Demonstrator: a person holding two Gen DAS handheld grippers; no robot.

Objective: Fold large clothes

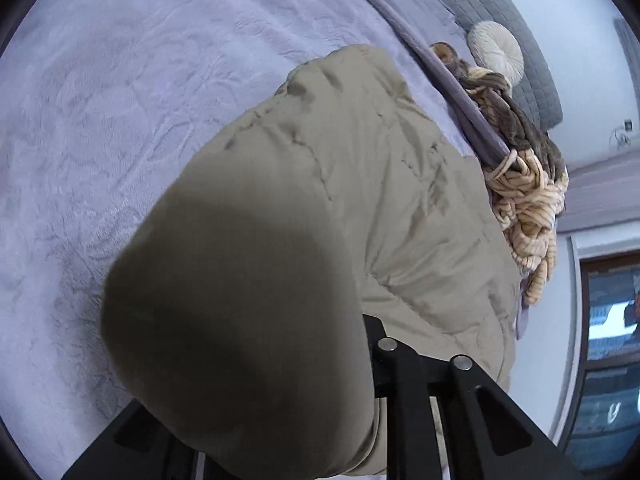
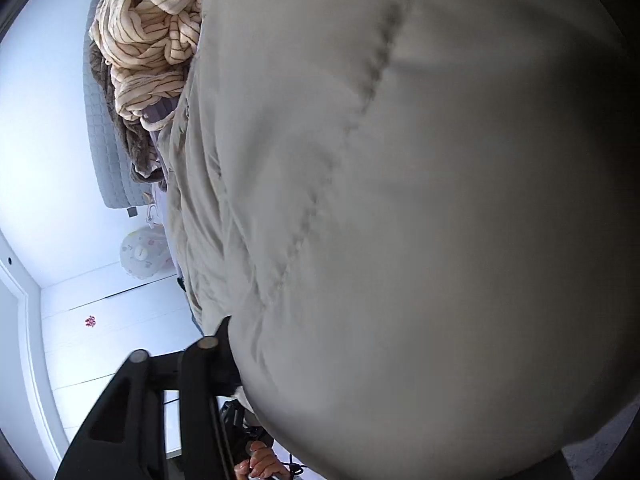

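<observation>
Left wrist view: left gripper [image 1: 320, 360] clamped on puffy khaki jacket [image 1: 360, 184], which bulges over near side of lavender bed [image 1: 120, 120]. Right gripper [image 2: 304, 360] grips it too, prob. Step: carrying a fold over; next needs both lowered evenly.

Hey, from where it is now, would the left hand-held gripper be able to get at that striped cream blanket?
Probably not directly. The left hand-held gripper looks closed on the puffy khaki jacket, whose bulk lies between it and the striped cream blanket beyond. It would likely have to let go first.
</observation>
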